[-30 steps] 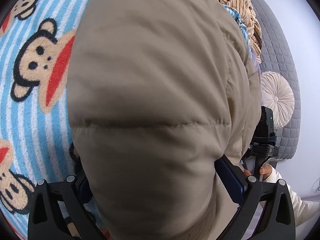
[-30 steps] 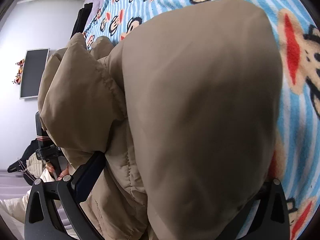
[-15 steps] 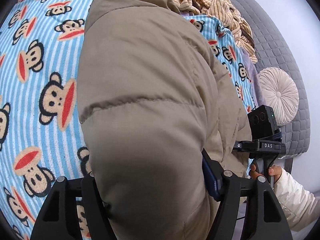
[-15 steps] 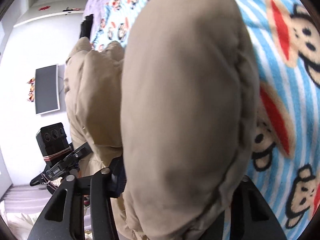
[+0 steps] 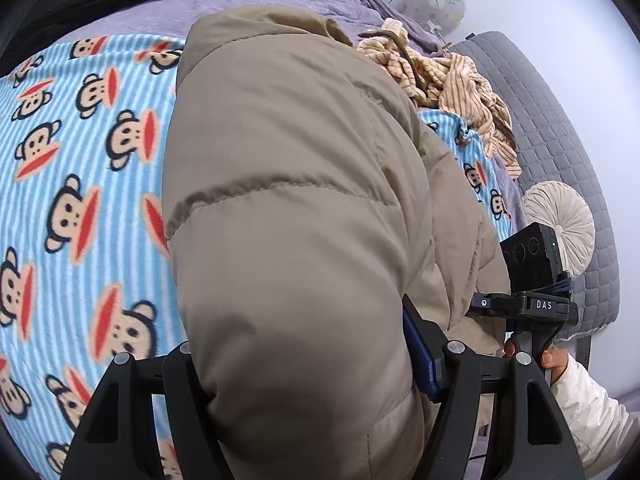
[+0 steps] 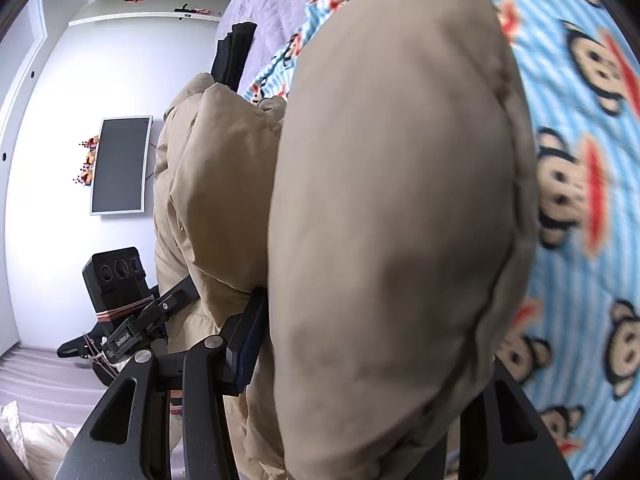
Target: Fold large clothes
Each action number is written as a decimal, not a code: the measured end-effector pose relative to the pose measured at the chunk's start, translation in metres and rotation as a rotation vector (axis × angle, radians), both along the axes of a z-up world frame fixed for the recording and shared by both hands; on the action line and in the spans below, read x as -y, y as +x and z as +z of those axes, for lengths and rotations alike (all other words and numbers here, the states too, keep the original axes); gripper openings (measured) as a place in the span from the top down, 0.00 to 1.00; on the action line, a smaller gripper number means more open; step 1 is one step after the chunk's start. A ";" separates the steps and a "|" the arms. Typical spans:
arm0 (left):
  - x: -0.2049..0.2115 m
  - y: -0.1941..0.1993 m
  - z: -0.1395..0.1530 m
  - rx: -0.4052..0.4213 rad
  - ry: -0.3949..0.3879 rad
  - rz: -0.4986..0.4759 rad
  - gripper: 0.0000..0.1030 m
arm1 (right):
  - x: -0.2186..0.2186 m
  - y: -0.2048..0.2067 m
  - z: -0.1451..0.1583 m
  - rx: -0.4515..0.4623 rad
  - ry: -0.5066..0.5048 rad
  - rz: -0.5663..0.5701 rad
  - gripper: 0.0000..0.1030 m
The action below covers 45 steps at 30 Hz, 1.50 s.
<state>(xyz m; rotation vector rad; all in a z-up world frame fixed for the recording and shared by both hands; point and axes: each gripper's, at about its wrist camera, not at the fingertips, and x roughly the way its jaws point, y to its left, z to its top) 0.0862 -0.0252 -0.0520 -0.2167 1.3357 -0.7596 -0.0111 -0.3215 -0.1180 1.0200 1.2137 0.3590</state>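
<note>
Puffy tan jacket is clamped in both left tongs and right tongs; slick padding could slip free mid-fold.

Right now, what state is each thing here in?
Jacket: bunched, raised off the blanket at both gripped ends.
Left gripper: shut on the jacket.
Right gripper: shut on the jacket.
Blanket: spread flat.
Striped cloth: crumpled in a heap.
Screen: dark.
</note>
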 end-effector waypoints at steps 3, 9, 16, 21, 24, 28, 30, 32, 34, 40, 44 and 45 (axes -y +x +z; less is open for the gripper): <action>-0.033 0.032 -0.008 0.008 0.029 0.018 0.30 | -0.026 0.019 -0.001 0.014 -0.012 -0.002 0.50; -0.080 0.084 -0.062 -0.039 0.087 0.111 0.30 | -0.068 0.076 -0.025 -0.013 -0.072 0.018 0.49; -0.105 0.077 -0.050 0.024 0.149 0.151 0.30 | -0.074 0.079 0.013 -0.096 -0.404 0.071 0.45; -0.126 0.091 -0.004 0.207 0.185 0.242 0.30 | -0.063 0.058 0.074 0.011 -0.552 -0.031 0.65; -0.108 0.117 0.002 0.272 0.245 0.240 0.30 | -0.073 0.068 0.090 0.093 -0.513 -0.014 0.90; -0.060 0.131 -0.029 0.242 0.317 0.159 0.30 | -0.141 0.089 0.076 0.130 -0.475 0.090 0.91; -0.034 0.121 -0.039 0.305 0.393 0.127 0.30 | -0.159 0.087 0.059 0.102 -0.531 0.140 0.91; -0.015 0.112 -0.045 0.338 0.410 0.090 0.29 | -0.161 0.078 0.029 0.033 -0.596 0.159 0.92; -0.001 0.105 -0.049 0.350 0.418 0.067 0.28 | -0.146 0.066 0.003 -0.026 -0.609 0.132 0.96; 0.016 0.102 -0.053 0.363 0.490 0.054 0.26 | -0.120 0.062 -0.029 -0.067 -0.600 0.082 0.97; 0.003 0.093 -0.040 0.353 0.481 0.073 0.26 | -0.121 0.060 -0.030 -0.078 -0.607 0.077 0.97; -0.001 0.089 -0.036 0.354 0.480 0.075 0.26 | -0.121 0.058 -0.027 -0.078 -0.606 0.075 0.97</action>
